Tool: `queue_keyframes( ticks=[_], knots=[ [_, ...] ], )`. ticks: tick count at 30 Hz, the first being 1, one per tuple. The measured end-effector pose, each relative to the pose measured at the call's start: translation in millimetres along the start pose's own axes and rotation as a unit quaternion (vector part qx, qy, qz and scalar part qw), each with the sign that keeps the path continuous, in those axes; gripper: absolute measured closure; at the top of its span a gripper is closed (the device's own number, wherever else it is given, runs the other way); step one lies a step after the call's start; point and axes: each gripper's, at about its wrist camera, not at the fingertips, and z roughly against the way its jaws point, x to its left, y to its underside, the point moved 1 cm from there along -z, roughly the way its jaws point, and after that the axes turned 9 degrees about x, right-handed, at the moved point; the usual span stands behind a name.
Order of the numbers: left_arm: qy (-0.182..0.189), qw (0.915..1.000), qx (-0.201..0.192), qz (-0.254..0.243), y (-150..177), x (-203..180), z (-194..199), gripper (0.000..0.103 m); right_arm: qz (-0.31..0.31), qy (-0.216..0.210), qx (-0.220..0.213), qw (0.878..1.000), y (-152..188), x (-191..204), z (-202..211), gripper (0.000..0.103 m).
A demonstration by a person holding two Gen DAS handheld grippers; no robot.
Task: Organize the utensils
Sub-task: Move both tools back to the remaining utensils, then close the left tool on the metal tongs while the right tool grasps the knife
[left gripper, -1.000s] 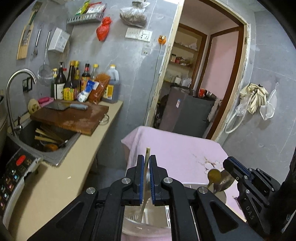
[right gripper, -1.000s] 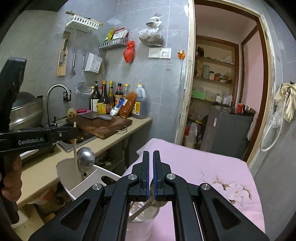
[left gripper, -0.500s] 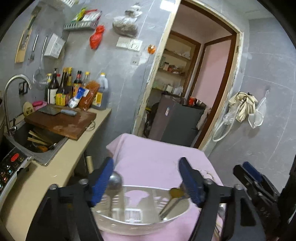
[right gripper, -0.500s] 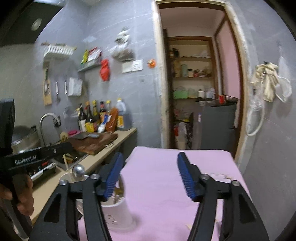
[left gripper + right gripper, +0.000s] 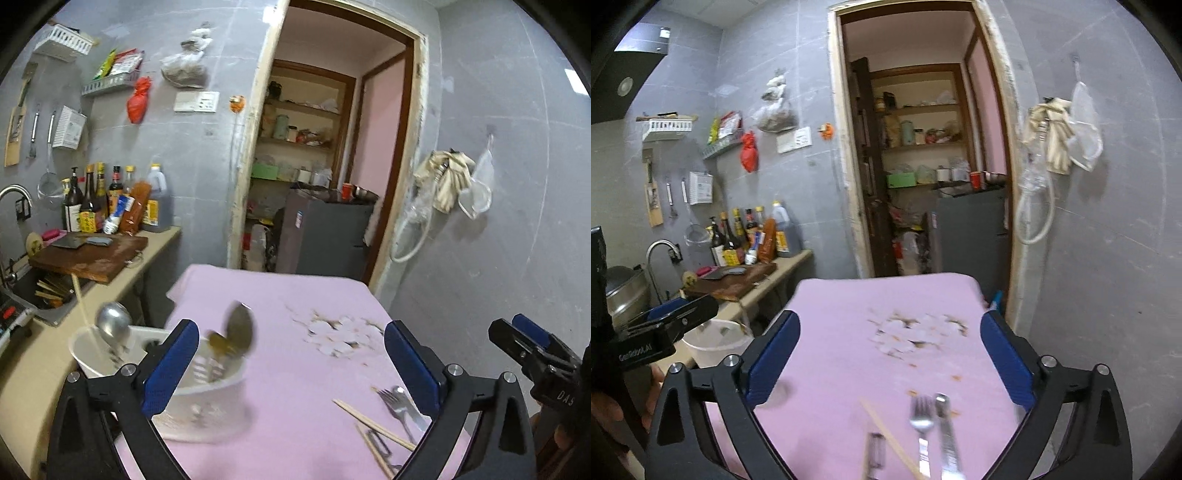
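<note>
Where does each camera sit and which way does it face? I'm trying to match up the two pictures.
Left wrist: on the left gripper, jaws open, facing the white utensil holder and doorway; the right gripper shows.
Right wrist: on the right gripper, jaws open, over the fork; the left gripper and a hand show.
Shared: pink tablecloth, fork, chopsticks, doorway.

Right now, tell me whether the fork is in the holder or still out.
Out. The fork lies flat on the pink cloth beside loose chopsticks; the white holder stands apart.
</note>
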Motion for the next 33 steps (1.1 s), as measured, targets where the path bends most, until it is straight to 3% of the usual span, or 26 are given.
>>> queue_keyframes(
  ticks=[8,19,26,29,33],
  knots=[
    [-0.004,0.9982,0.058,0.008,32,-38,-38,0.002,-0.023,0.015,0.036,0.999,31,-59,-22,0.005],
    [0.008,0.9834,0.171,0.060,76,-45,-94,0.006,-0.040,-0.047,0.121,0.991,78,-104,-104,0.006],
    [0.044,0.9657,0.248,0.063,102,-59,-116,0.043,-0.007,-0.082,0.169,0.982,93,-100,-141,0.045],
    [0.059,0.9566,0.277,0.068,112,-65,-124,0.055,0.003,-0.095,0.187,0.978,95,-97,-153,0.056],
    [0.048,0.9490,0.308,0.049,125,-75,-132,0.058,0.010,-0.111,0.204,0.973,99,-93,-166,0.062]
  ],
)
